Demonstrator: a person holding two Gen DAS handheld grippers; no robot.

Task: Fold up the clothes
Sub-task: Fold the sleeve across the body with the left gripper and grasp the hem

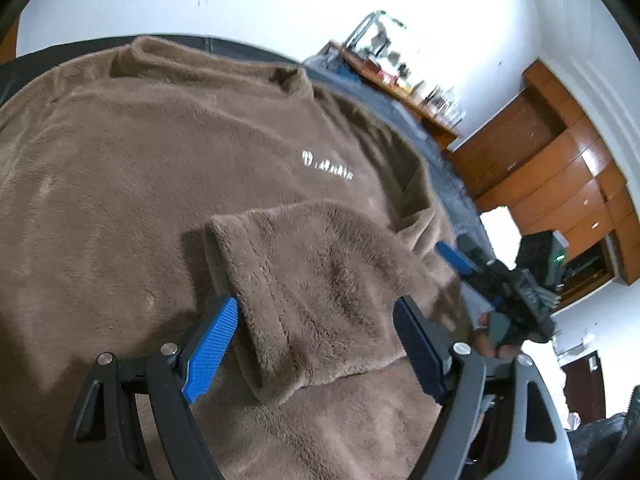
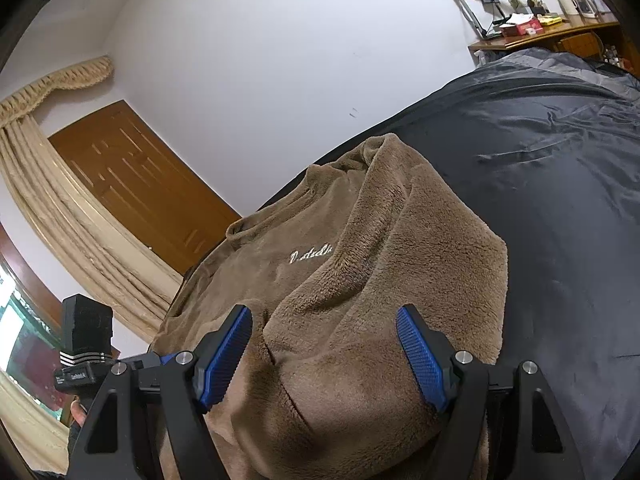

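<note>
I have the brown fluffy fleece sweatshirt (image 1: 160, 168) flat on the bed's dark smooth cover (image 2: 560, 184), one sleeve (image 1: 320, 280) folded across its chest. Both the left gripper (image 1: 316, 344) and the right gripper (image 2: 324, 352) have jaws wide open, holding nothing. I should pinch the thick, soft pile deeply, both layers together, then fold slowly.

Black tool (image 1: 316, 348) frames, ribbed blue pads (image 1: 210, 350), silver screws (image 1: 169, 348).

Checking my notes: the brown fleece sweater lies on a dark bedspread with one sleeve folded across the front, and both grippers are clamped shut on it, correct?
Not quite. Both grippers are open: the left gripper and right gripper straddle the sleeve without pinching it, as each wrist view shows. The sweater, bedspread and fold are right.
</note>
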